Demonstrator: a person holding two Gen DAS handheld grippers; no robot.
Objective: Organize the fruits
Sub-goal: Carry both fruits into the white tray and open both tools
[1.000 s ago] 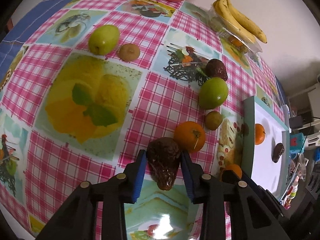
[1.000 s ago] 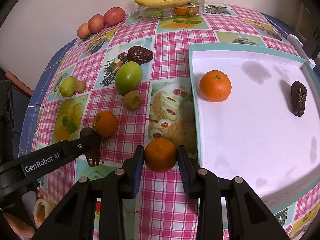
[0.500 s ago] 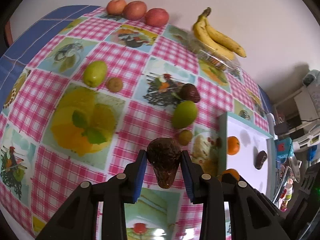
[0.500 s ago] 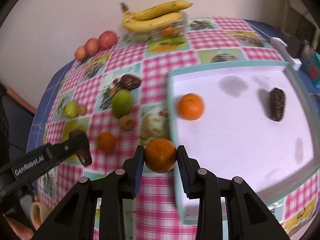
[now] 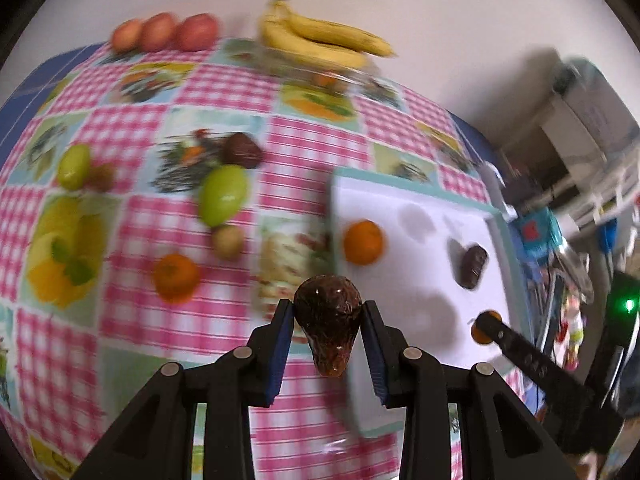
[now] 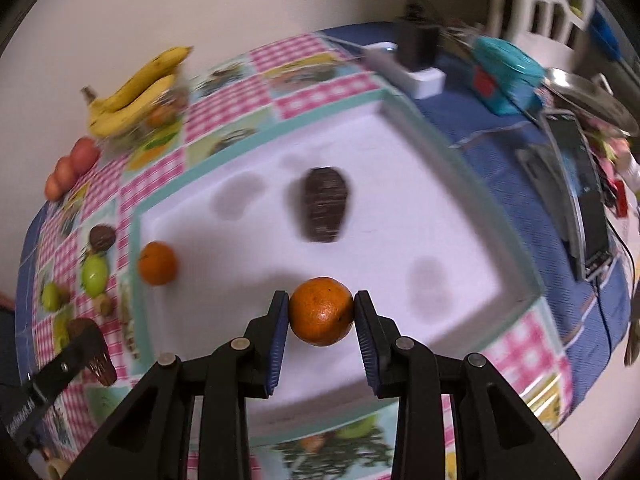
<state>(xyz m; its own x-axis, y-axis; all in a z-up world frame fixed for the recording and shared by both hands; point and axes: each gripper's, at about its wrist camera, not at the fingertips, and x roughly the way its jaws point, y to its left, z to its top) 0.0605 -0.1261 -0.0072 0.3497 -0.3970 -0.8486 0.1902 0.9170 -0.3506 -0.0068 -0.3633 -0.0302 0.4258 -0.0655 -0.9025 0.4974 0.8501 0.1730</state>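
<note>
My left gripper (image 5: 327, 332) is shut on a dark brown avocado (image 5: 328, 322), held in the air above the checked tablecloth near the left edge of the white tray (image 5: 424, 280). My right gripper (image 6: 321, 316) is shut on an orange (image 6: 321, 311), held above the white tray (image 6: 400, 208). In the tray lie one orange (image 6: 157, 263) and a dark avocado (image 6: 325, 210). On the cloth left of the tray sit an orange (image 5: 176, 278), a green fruit (image 5: 223, 195), a small kiwi (image 5: 227, 241) and a dark avocado (image 5: 241, 150).
Bananas (image 5: 324, 42) on a clear box and three red apples (image 5: 166, 32) line the far edge by the wall. Another green fruit (image 5: 74, 166) with a kiwi lies far left. A teal box (image 6: 506, 74), a white block and a tablet clutter the blue cloth right of the tray.
Both grippers swung right with their fruit. The right one with its orange now hangs over the tray instead of at its left rim; the left one with its avocado reached the tray's edge.
</note>
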